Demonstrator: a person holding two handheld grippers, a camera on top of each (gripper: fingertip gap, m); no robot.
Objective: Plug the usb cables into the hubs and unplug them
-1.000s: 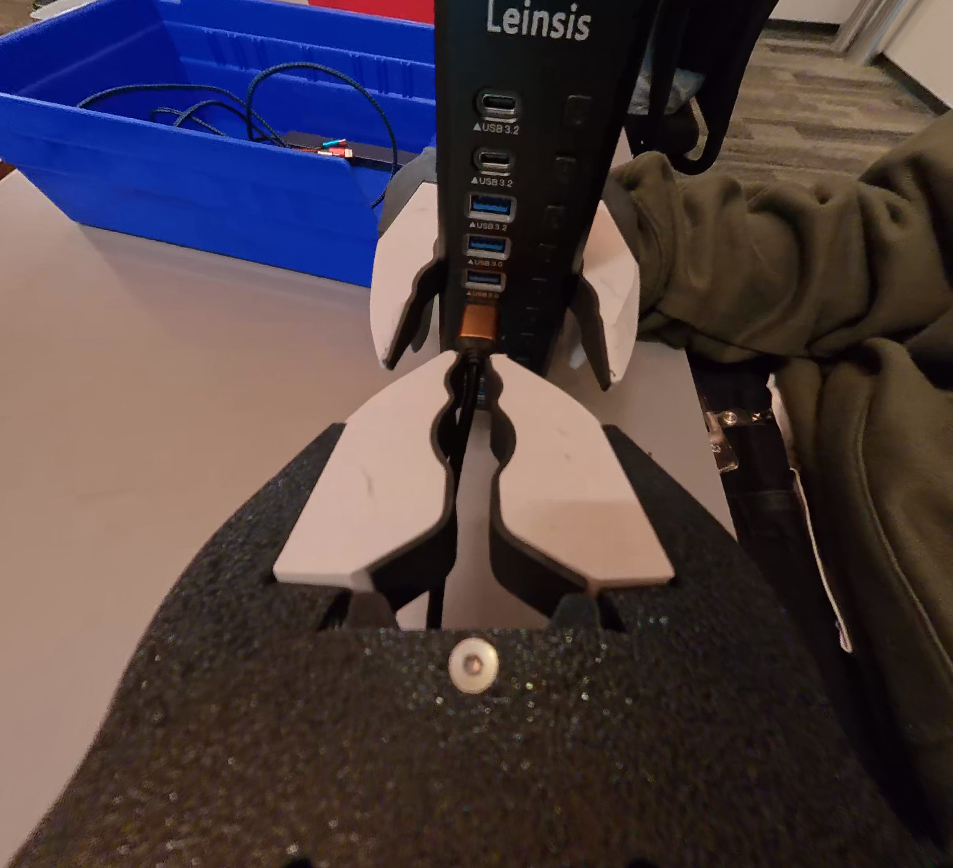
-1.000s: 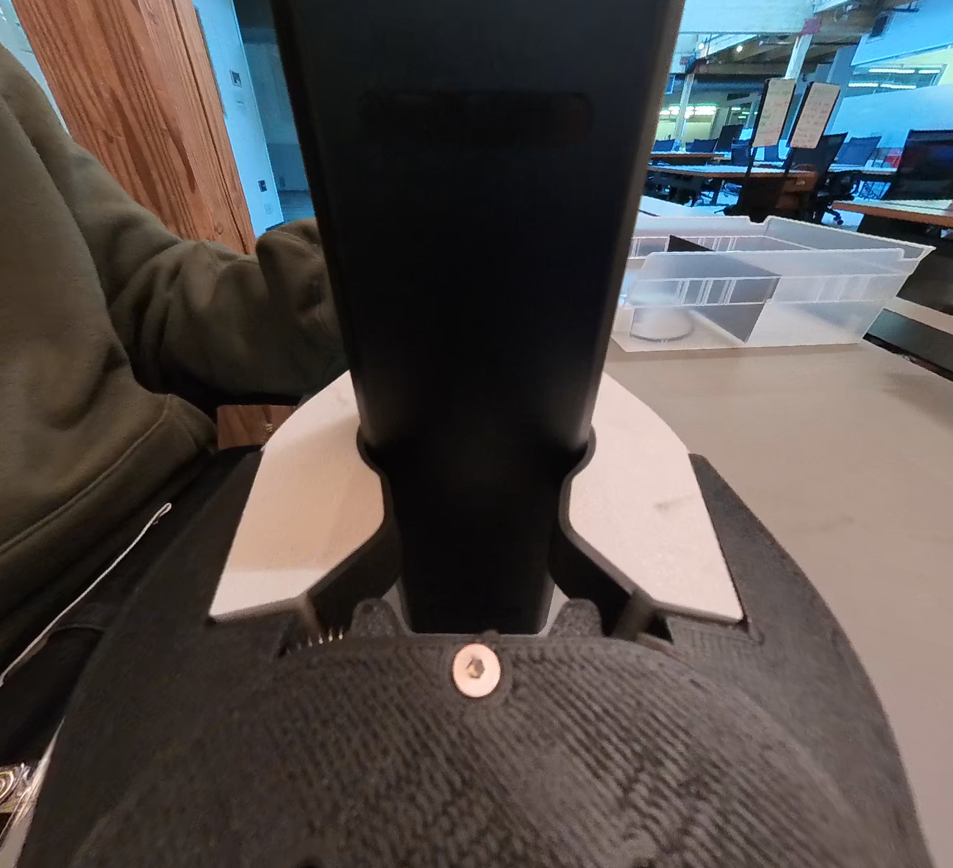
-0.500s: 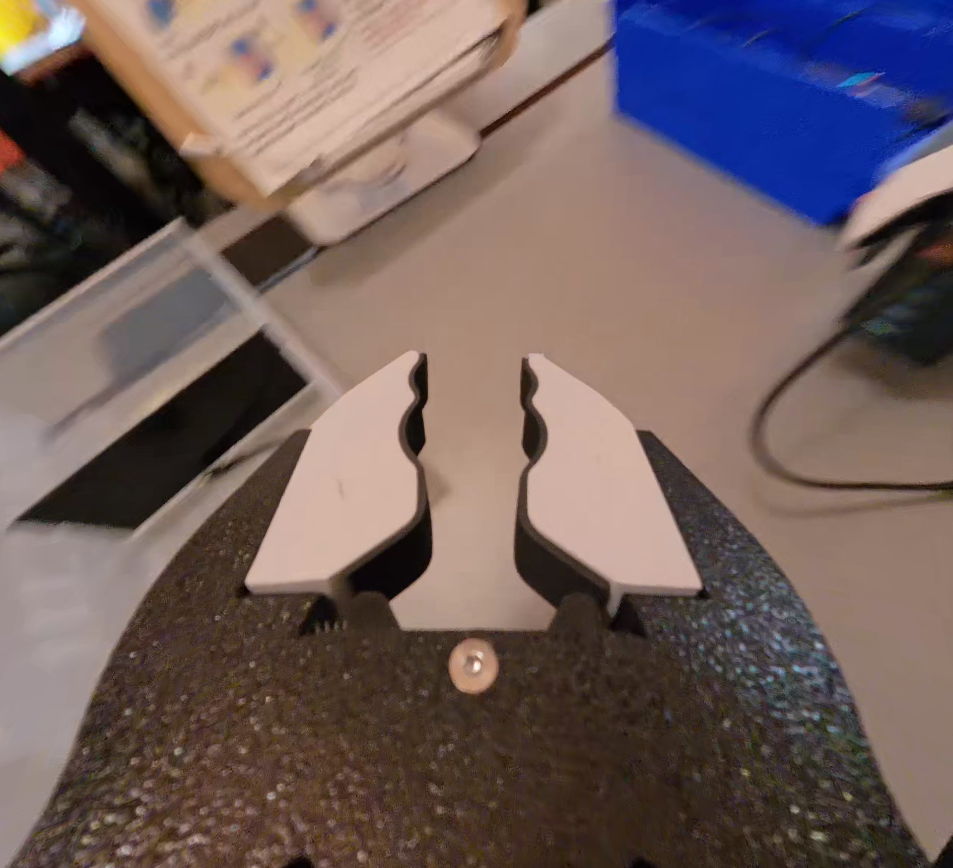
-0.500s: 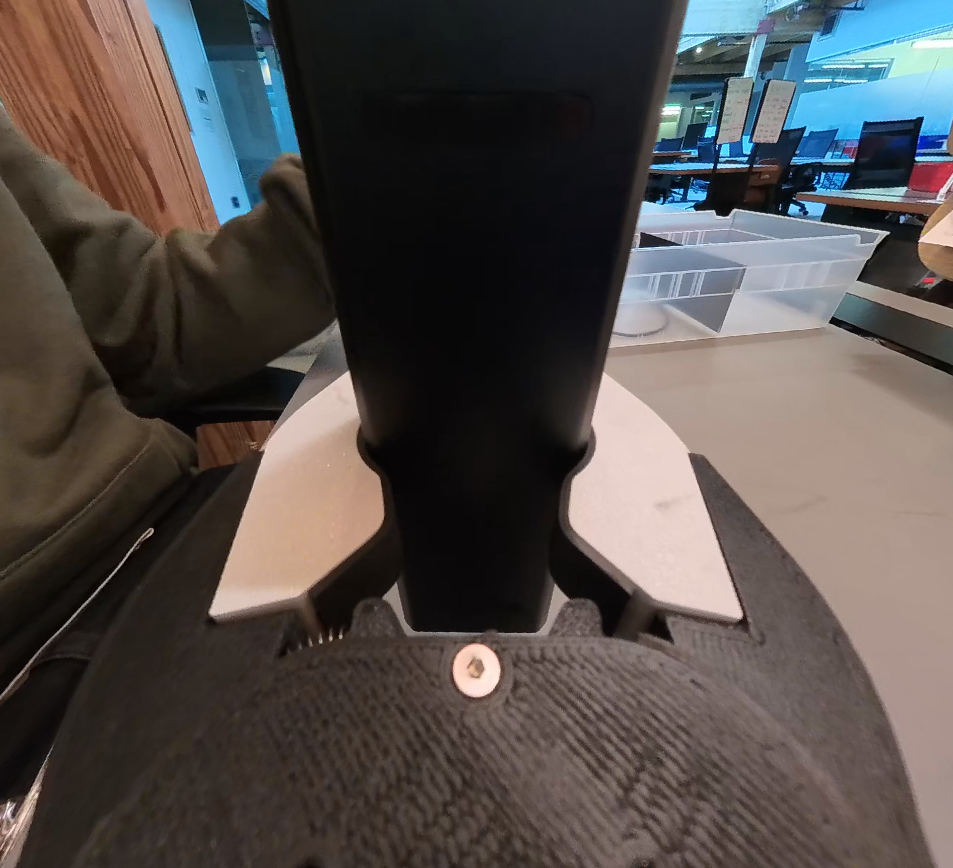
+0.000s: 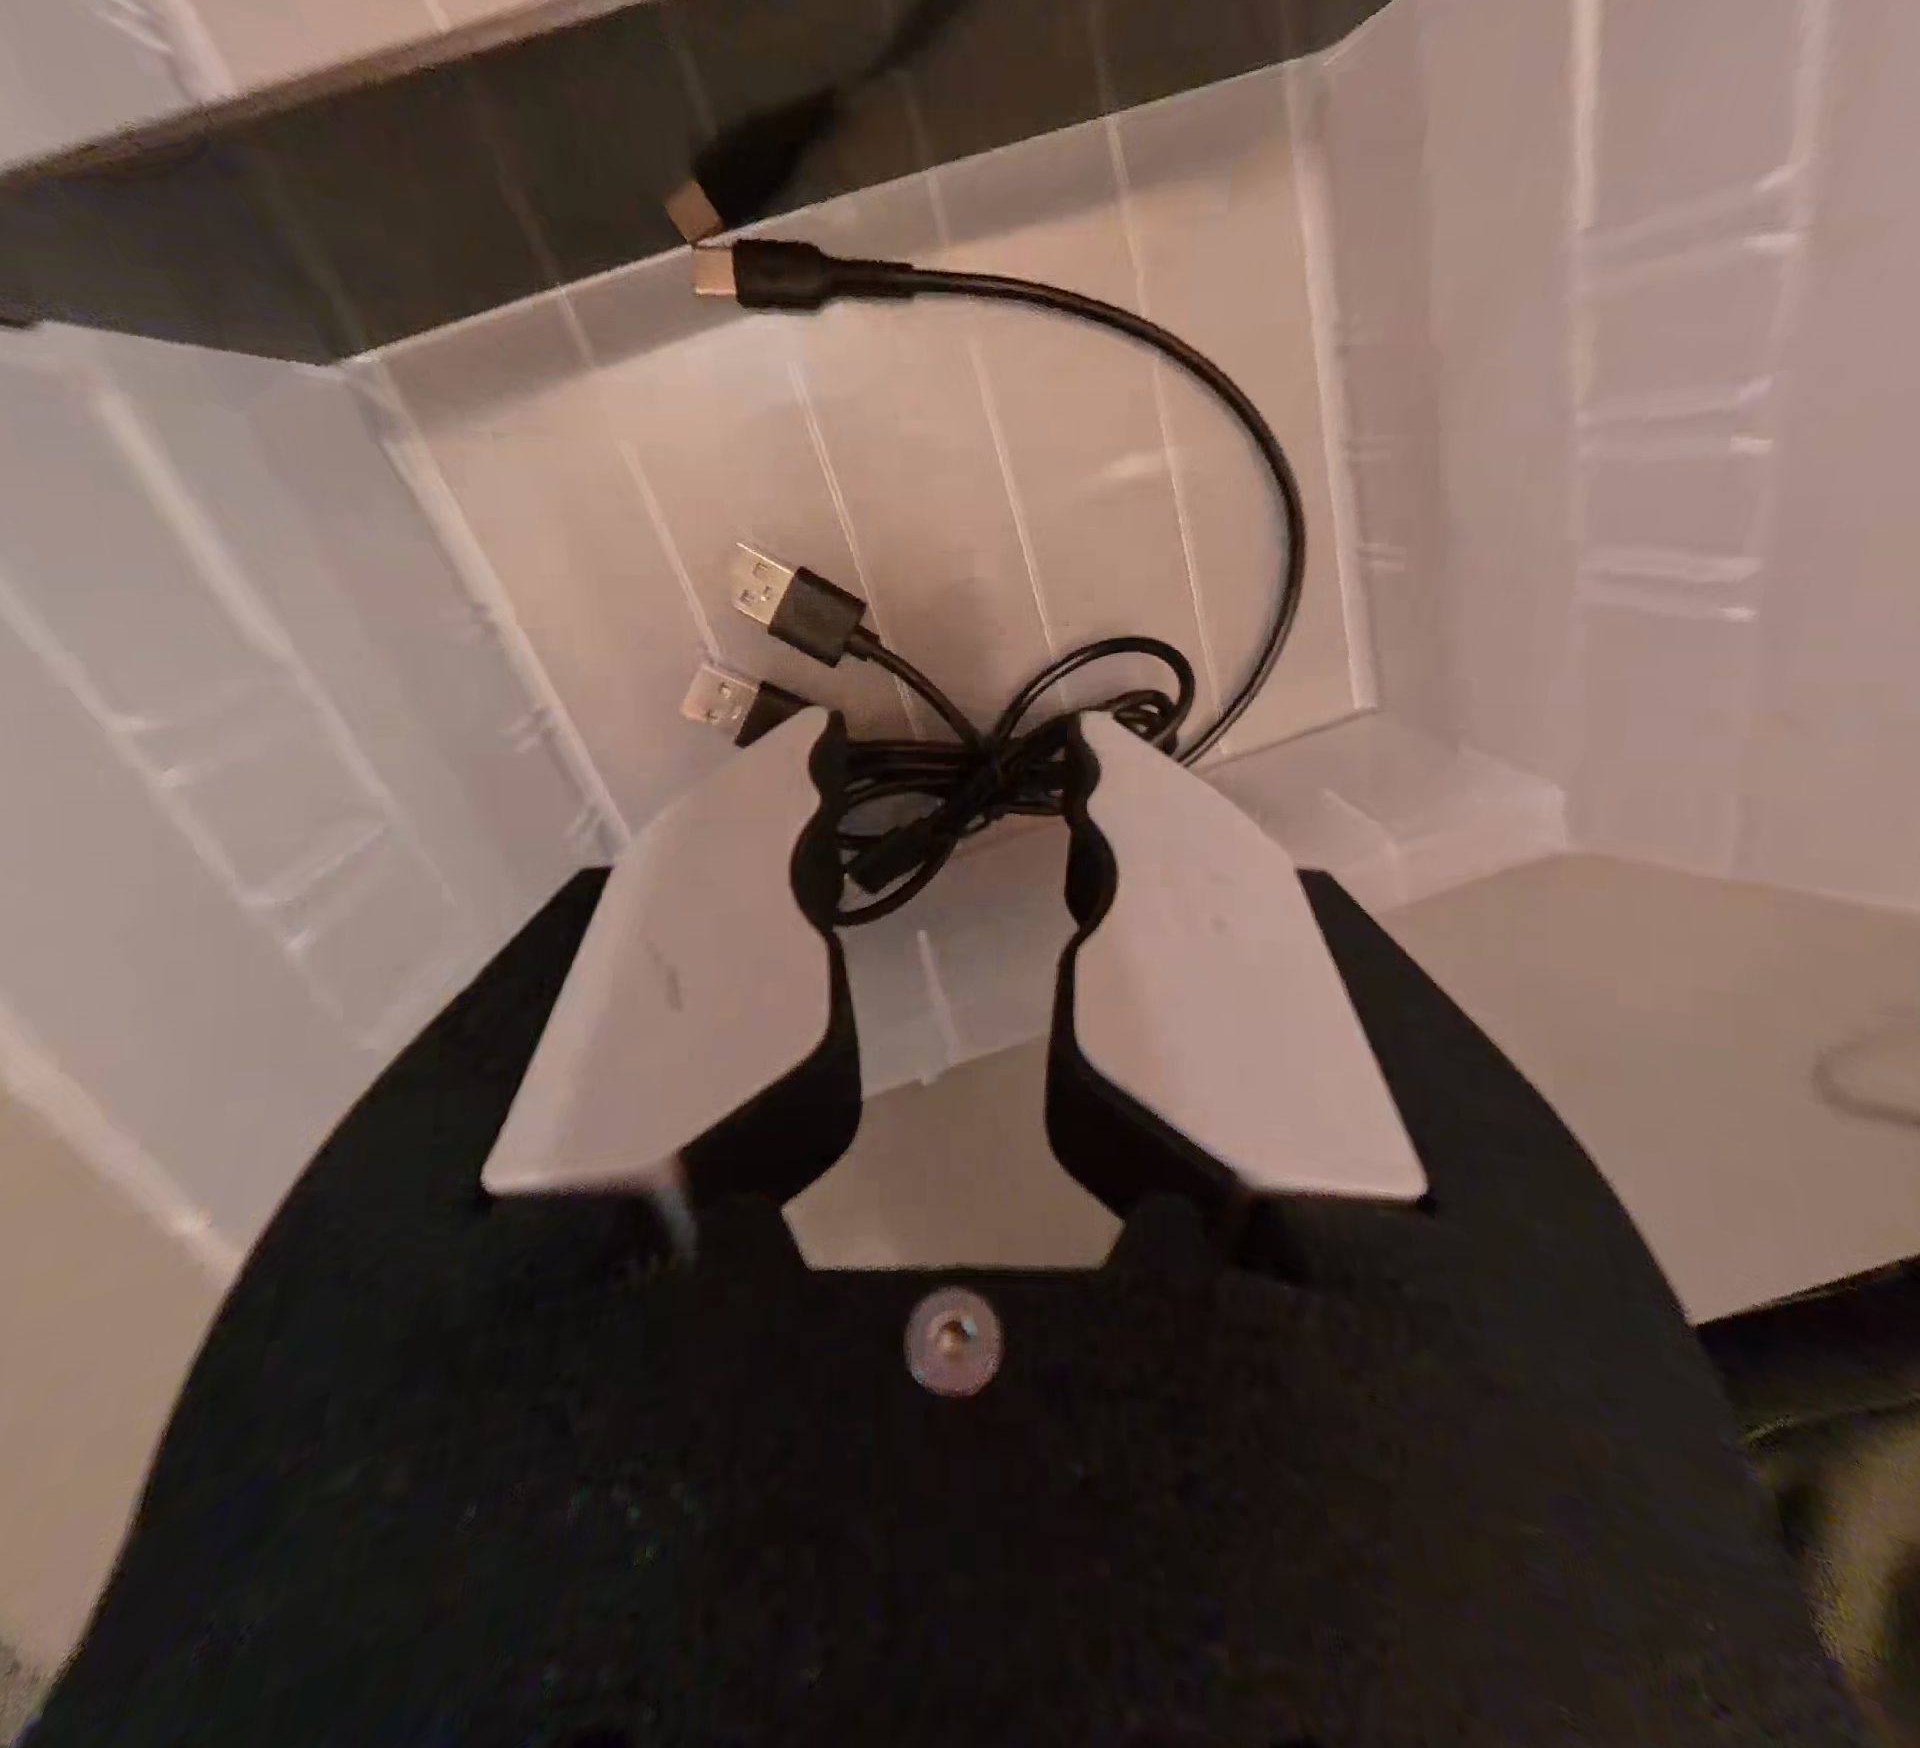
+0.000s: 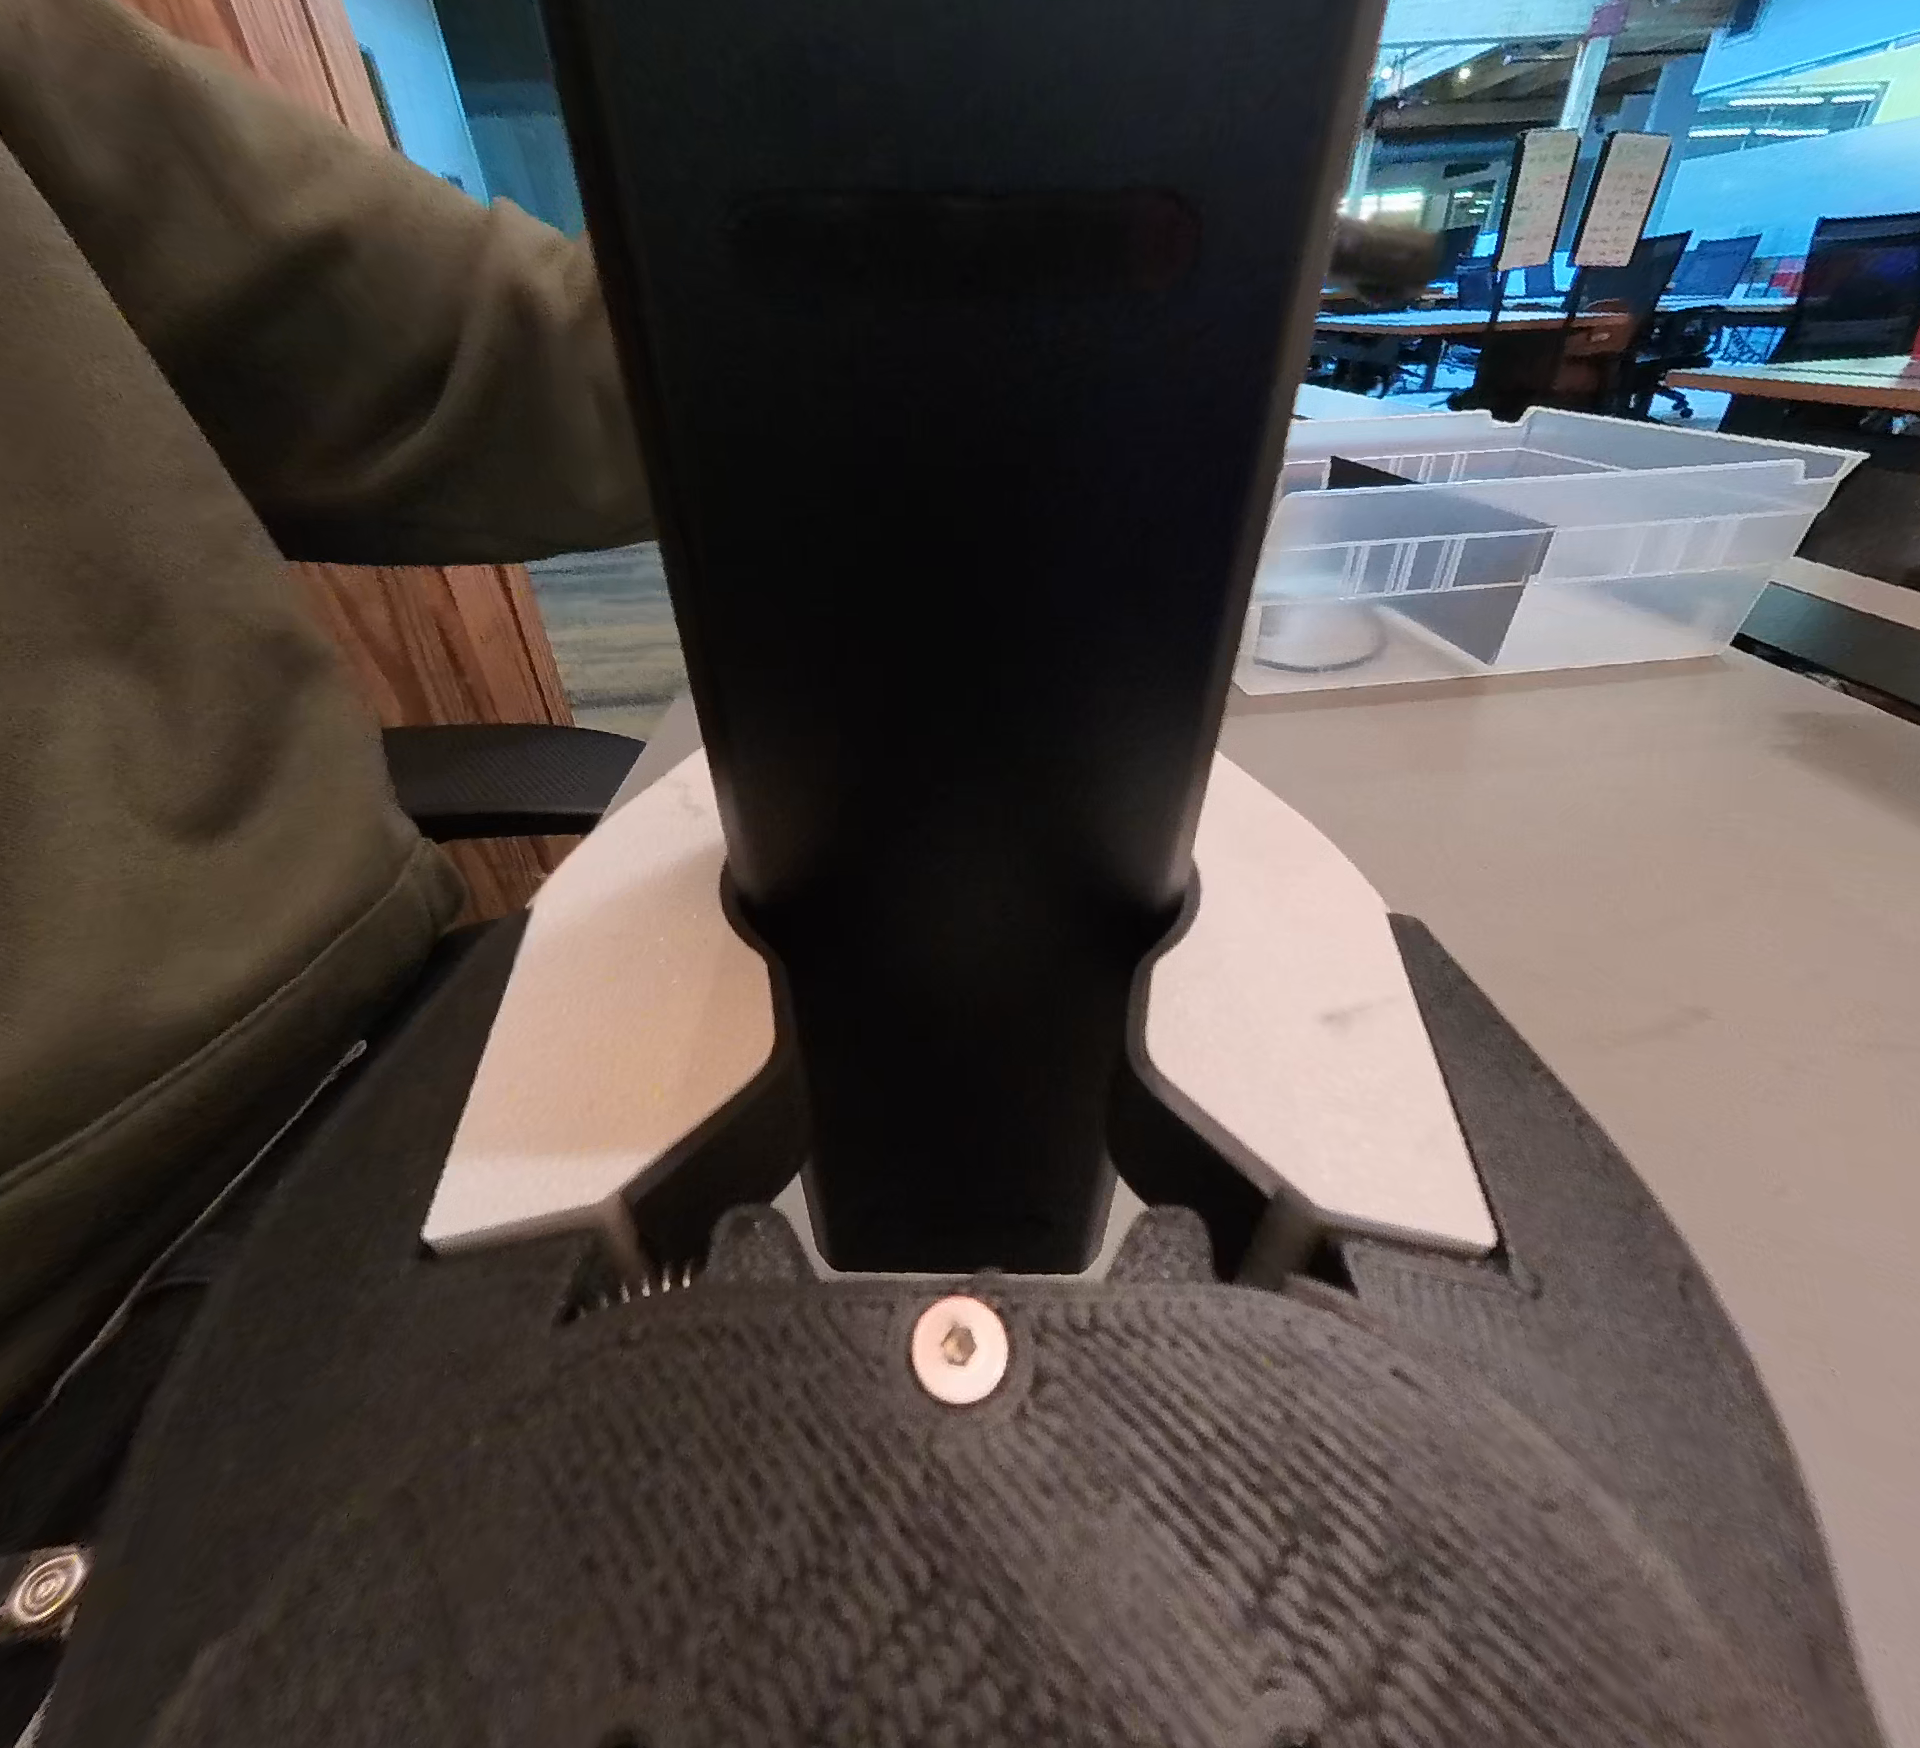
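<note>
**A:** Step in hand?

**B:** Fetching a cable, I judge. My left gripper (image 5: 951,768) is spread wide and empty, its tips either side of the knotted black cable bundle (image 5: 971,789) low in the centre of the left wrist view, inside a clear plastic bin (image 5: 1714,348). My right gripper (image 6: 961,877) is clamped on the black hub (image 6: 961,451), held upright and filling the middle of the right wrist view; only its plain back shows, ports unseen.

**A:** Next move?

**B:** Closing on a plug body rather than the tangle, probably, then carrying it to the hub. The knot could drag the whole bundle along.

**A:** Count, please.

**B:**
- Hubs: one.
- Plugs showing: three. Two flat USB plugs, the larger (image 5: 795,602) above the smaller (image 5: 732,696), centre frame; one small plug (image 5: 764,285) at upper centre, touching a dark divider (image 5: 364,171).
- Separate cables: cannot tell, knotted.
- Clear bins: two in the right view, nearer one (image 6: 1538,576) at right.
- Tables: one, grey (image 6: 1558,867).
</note>
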